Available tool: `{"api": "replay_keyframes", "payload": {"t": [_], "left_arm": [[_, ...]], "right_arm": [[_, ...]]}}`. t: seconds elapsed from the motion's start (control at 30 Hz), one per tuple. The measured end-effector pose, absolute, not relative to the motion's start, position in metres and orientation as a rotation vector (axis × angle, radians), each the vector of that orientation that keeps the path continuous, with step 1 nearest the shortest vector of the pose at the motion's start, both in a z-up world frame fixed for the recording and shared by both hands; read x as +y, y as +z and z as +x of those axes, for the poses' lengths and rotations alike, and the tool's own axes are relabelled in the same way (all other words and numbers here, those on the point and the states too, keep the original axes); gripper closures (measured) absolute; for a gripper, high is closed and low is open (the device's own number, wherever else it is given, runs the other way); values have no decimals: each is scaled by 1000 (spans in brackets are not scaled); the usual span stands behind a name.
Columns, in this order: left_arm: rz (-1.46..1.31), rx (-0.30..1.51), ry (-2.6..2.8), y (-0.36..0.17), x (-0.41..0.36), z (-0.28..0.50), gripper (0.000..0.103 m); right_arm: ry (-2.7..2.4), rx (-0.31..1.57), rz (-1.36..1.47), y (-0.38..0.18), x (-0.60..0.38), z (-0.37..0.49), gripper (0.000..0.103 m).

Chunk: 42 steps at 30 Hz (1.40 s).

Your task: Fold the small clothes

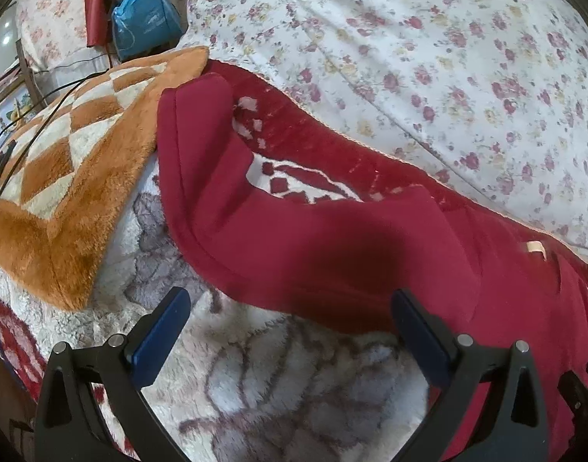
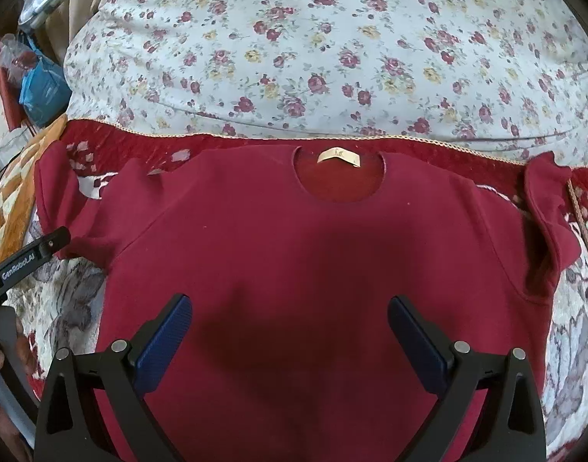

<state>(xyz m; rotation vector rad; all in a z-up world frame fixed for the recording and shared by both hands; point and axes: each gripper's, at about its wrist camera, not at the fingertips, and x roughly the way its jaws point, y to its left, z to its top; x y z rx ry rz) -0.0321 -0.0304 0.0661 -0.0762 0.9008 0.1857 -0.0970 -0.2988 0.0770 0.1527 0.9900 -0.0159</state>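
Your red top (image 2: 294, 254) lies spread flat, front up, on the plush rug-patterned blanket (image 2: 66, 292), neckline away from you with a beige label (image 2: 338, 156) showing inside the collar. Both short sleeves (image 2: 68, 208) stick out to the sides; the one on your left rests over the blanket's red border. Your right gripper (image 2: 290, 331) hovers over the middle of the top, jaws spread wide, nothing between them. Your left gripper (image 1: 290, 327) sits at the top's left edge near that sleeve (image 1: 201, 146), jaws equally wide and holding nothing, the blanket (image 1: 278, 377) below it. Beyond the collar rises a floral quilt (image 2: 332, 46). To the left lies an orange-and-white checked throw (image 1: 74, 161), with a blue bag (image 1: 143, 19) behind it
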Motion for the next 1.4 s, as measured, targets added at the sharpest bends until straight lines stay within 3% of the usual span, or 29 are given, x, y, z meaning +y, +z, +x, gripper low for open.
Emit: {"api": "replay_keyframes", "payload": {"t": [0.5, 0.53, 0.57, 0.6, 0.67, 0.73, 0.8, 0.87, 1.13, 1.4], "left_arm": [[-2, 884, 457, 63, 35, 71, 4], [2, 898, 469, 59, 39, 77, 9], [-5, 912, 473, 55, 44, 82, 23], [-15, 930, 498, 49, 52, 88, 29], [5, 893, 509, 48, 51, 89, 31], [21, 890, 509, 49, 48, 93, 50], [16, 871, 522, 51, 51, 92, 84], [-43, 880, 454, 52, 58, 91, 94], [-202, 789, 178, 113, 25, 46, 95], [-95, 759, -264, 146, -147, -18, 95]], "right_arm": [[30, 1039, 147, 61, -296, -89, 0], [32, 1044, 147, 60, -297, -88, 0], [34, 1049, 150, 58, -297, -87, 0], [35, 1053, 152, 57, -297, -86, 0], [36, 1060, 160, 53, -298, -84, 0], [33, 1062, 162, 51, -298, -84, 0], [33, 1070, 162, 49, -298, -83, 0], [38, 1068, 174, 49, -299, -84, 0], [17, 1003, 211, 69, -315, -101, 0], [-75, 931, 270, 102, -372, -116, 0]]}}
